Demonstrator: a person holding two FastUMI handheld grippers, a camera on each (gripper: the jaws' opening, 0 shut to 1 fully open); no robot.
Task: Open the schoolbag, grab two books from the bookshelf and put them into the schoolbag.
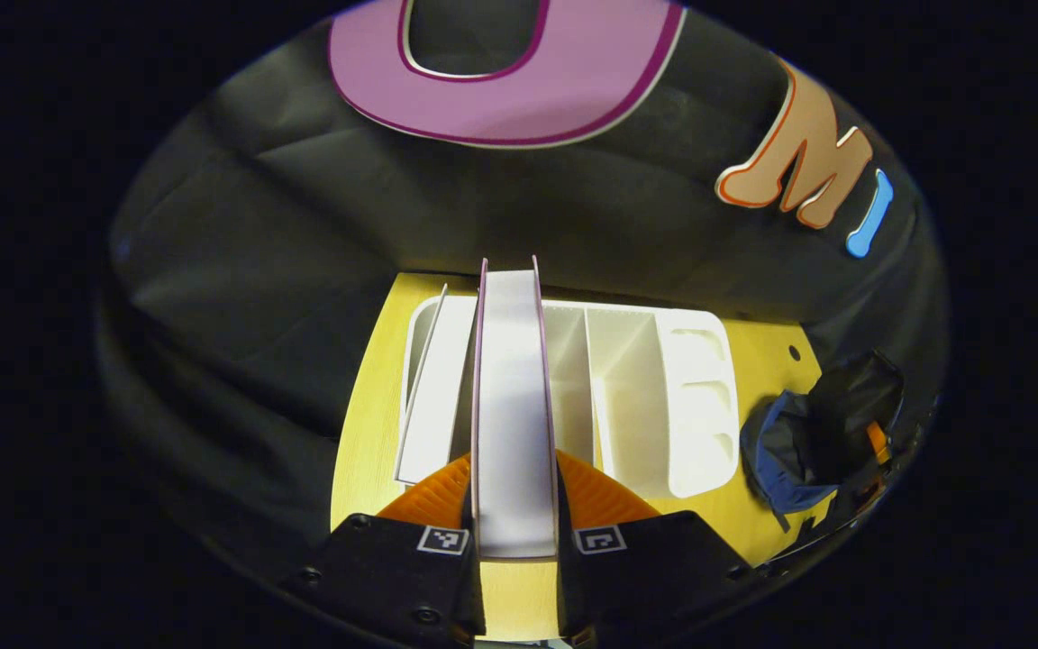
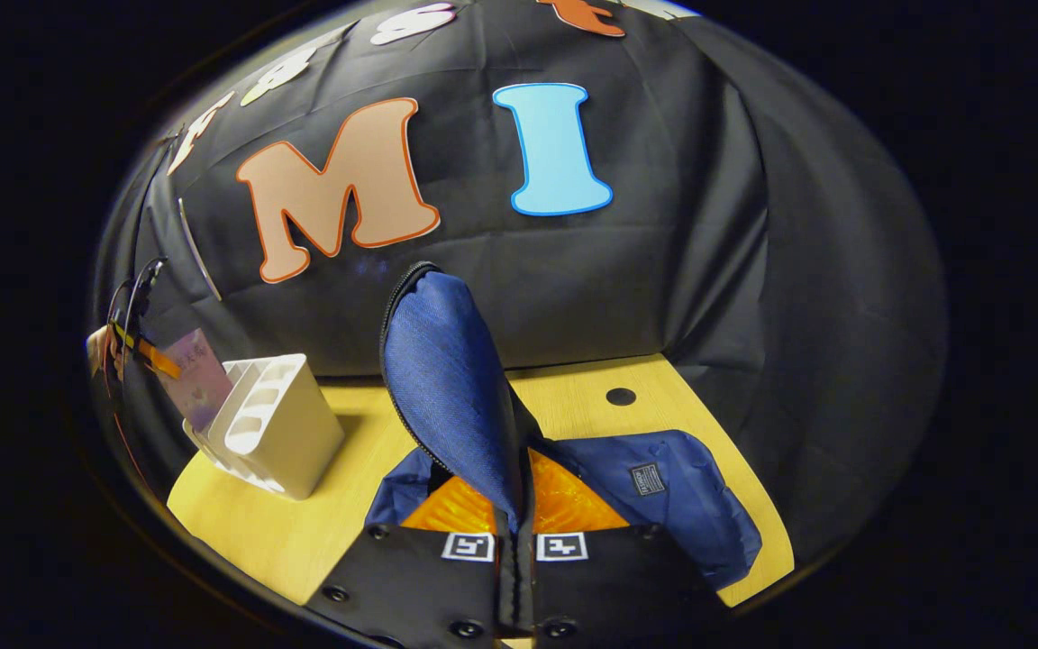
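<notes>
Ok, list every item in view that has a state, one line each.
left gripper: shut on the book.
book: upright, clamped between the fingers above the bookshelf.
bookshelf: standing on the table, another book in its left slot.
right gripper: shut on the schoolbag flap.
schoolbag flap: lifted, bag open.

Book (image 1: 512, 406) between the left claw's fingers: white page edges, pink-purple covers. Rack (image 1: 654, 397) just behind it: plain white. Table (image 1: 361, 442) under both: yellow wood grain. Bag flap (image 2: 447, 379) pinched in the right claw: dark blue fine weave, black zip edge. Bag body (image 2: 672, 505) right of that claw: same blue, small dark label
</notes>
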